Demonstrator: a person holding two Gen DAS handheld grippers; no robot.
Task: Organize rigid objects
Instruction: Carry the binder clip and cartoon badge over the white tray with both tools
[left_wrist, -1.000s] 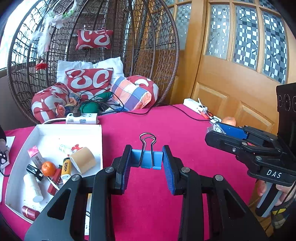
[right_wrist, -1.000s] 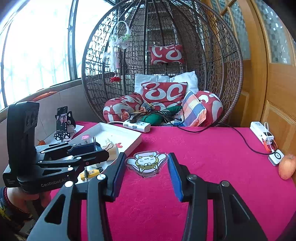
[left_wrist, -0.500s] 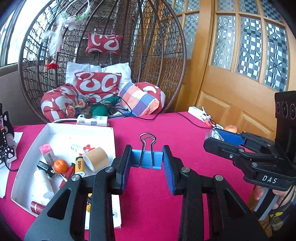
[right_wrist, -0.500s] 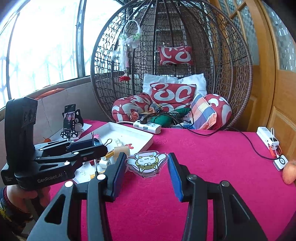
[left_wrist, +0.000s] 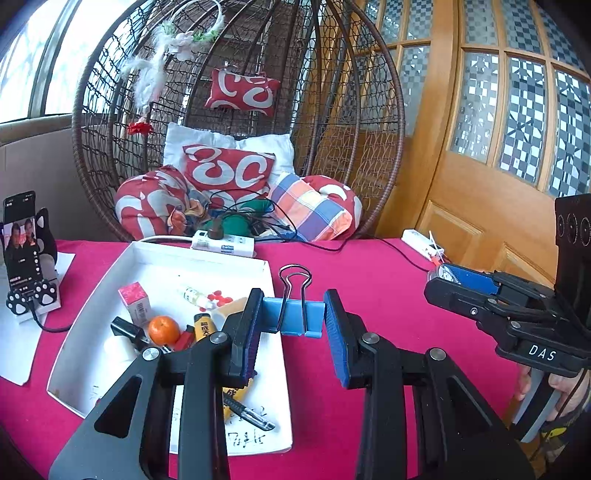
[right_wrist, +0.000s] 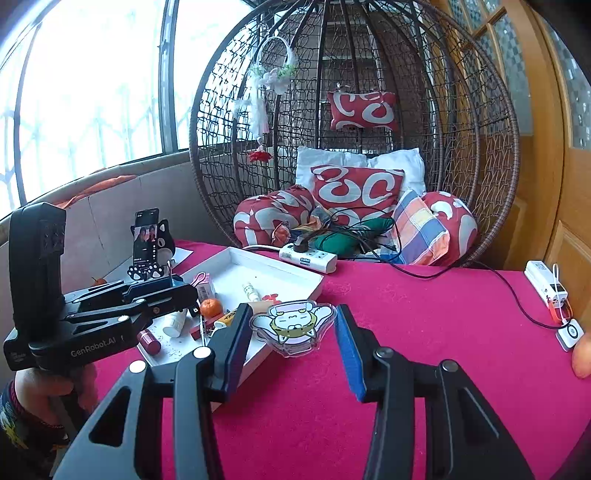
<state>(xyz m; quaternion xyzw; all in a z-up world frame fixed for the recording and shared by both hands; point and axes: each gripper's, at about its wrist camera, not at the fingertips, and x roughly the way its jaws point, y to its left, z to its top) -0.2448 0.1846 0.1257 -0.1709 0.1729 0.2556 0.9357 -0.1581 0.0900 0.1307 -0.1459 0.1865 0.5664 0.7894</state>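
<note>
Both grippers — nearer white tray (left_wrist: 92, 354), raised

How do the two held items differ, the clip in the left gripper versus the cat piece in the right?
The binder clip is blue and boxy with wire handles standing up; the cat charm is a flat, clear cartoon cutout, mostly pale with some yellow. The clip fills the span between the left gripper's fingers; the charm shows a small gap to the right gripper's right finger. Both are held above the red cloth near the white tray.

The binder clip (left_wrist: 293, 320) looks matt blue with glossy wire handles (probably metal). The cartoon cat tag (right_wrist: 293, 325) seems glossy clear plastic. The tablecloth (right_wrist: 424, 332) is matt magenta cloth.
</note>
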